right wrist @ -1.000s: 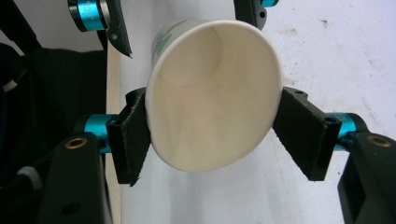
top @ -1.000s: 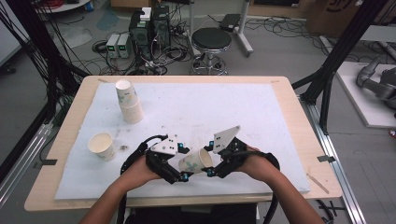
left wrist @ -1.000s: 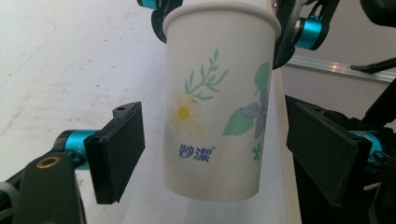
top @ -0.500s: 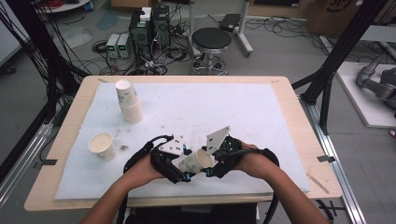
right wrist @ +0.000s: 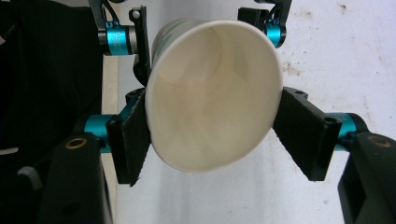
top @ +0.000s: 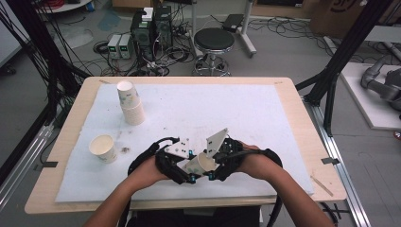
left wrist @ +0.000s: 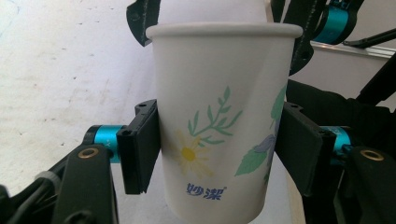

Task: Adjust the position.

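white padding covers the wooden table (top: 288, 94), cables and a stool on the floor behind it. both hands meet at the near edge, left gripper (left wrist: 219, 149) and right gripper (right wrist: 212, 135) facing each other with nested paper cups (top: 201, 163) lying level between them. the left gripper's jaws have just been closing and now press the flanks of the outer flowered cup (left wrist: 219, 130); the right gripper's jaws are clamped on the rim of the inner cup (right wrist: 212, 98), squeezing its mouth oval. it looks like a separation: a straight pull apart along the cups' axis, grip light so the paper doesn't crease. off to the left gripper's far side stand a cup stack (top: 130, 101) and a single cup (top: 104, 147). how deep the inner cup sits is hidden, and the gripper bodies cover the seam from above.
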Available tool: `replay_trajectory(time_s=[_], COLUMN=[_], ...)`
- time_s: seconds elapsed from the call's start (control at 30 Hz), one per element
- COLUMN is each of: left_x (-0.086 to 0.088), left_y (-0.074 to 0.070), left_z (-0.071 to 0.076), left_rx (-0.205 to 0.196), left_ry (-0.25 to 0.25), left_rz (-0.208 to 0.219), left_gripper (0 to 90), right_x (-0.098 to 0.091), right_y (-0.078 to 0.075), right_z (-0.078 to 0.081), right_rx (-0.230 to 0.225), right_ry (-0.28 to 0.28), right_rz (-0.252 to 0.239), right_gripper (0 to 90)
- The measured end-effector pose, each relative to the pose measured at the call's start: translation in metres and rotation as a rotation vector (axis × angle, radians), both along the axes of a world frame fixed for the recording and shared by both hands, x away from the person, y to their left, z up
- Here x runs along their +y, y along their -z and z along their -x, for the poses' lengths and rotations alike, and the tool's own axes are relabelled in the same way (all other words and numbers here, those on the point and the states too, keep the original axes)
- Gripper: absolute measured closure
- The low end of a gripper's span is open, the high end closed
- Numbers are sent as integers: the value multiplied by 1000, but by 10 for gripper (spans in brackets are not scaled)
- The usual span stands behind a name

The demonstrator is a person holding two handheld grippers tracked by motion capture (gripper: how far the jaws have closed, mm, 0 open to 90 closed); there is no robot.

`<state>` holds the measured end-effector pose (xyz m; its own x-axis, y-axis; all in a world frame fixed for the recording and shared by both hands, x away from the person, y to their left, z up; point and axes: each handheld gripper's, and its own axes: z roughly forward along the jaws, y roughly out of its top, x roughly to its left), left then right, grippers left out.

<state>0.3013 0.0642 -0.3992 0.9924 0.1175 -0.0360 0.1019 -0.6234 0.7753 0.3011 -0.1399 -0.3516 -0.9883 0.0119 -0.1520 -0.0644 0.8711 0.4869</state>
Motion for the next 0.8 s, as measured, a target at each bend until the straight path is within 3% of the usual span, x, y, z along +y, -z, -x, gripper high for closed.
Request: replay_trajectory(time_s=[0.3, 0.43, 0.57, 0.67, 0.8], left_x=[1, 4, 12, 18, 25], left_y=[1, 2, 10, 17, 23], left_z=[0, -1, -2, -2, -2], left_rx=[6, 10, 30, 36, 37], left_ry=[-16, -40, -98, -135, -175], left_rz=[41, 56, 109, 138, 169], left_gripper=[332, 317, 309, 304, 300], right_x=[-1, -8, -24, -37, -53], right_y=[-2, -8, -14, -13, -8], right_z=[-1, -3, -5, -5, -5], right_rx=[15, 39, 58, 67, 72], right_ry=[6, 42, 89, 126, 189], right_rz=[-19, -112, -232, -317, -389], right_gripper=[268, 232, 225, 225, 224])
